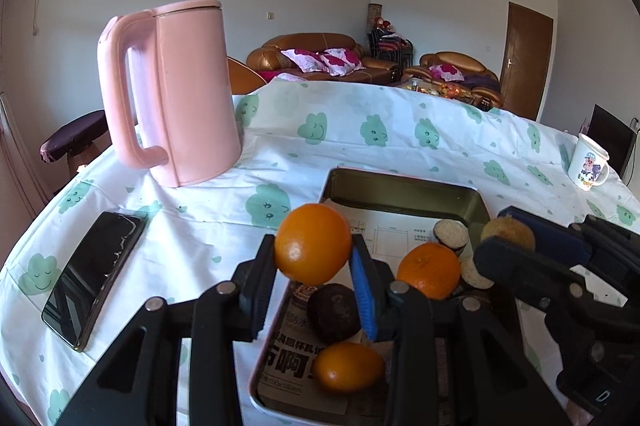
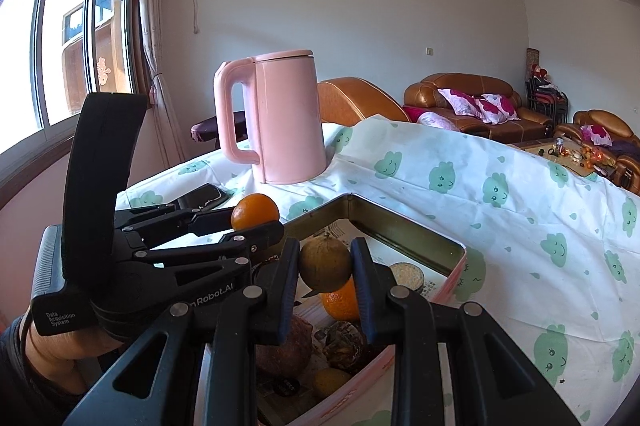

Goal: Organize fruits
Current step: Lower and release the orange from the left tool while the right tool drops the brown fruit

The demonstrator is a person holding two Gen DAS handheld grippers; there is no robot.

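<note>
We've got both tongs clenched on fruit above the tin. Left tongs (image 1: 313, 258) grip a smooth, glossy round orange (image 1: 312, 244) between blue ribbed pads, centre of the left wrist view. Right tongs (image 2: 325, 266) squeeze a dull brown-green round fruit (image 2: 325, 261), rough skinned, centre of the right wrist view; in the left view the same fruit shows fuzzy tan at right.

Below them, the rectangular metal tin (image 1: 404, 182) with rounded corners, pink outside, dull gold inside, is lined with printed paper. In it: a second orange (image 1: 429, 270), a small oval orange fruit (image 1: 349, 367) at bottom centre, a dark wrinkled round fruit (image 1: 334, 312), and pale grainy round discs (image 1: 451, 236) with dark edges.

The tabletop (image 1: 400, 130) is covered by a creased white cloth with green cloud prints. Upper left stands a matte pink plastic kettle (image 1: 188, 94) with loop handle; a glossy black phone (image 1: 94, 276) lies flat at left; a white printed mug (image 1: 588, 162) is at far right.
</note>
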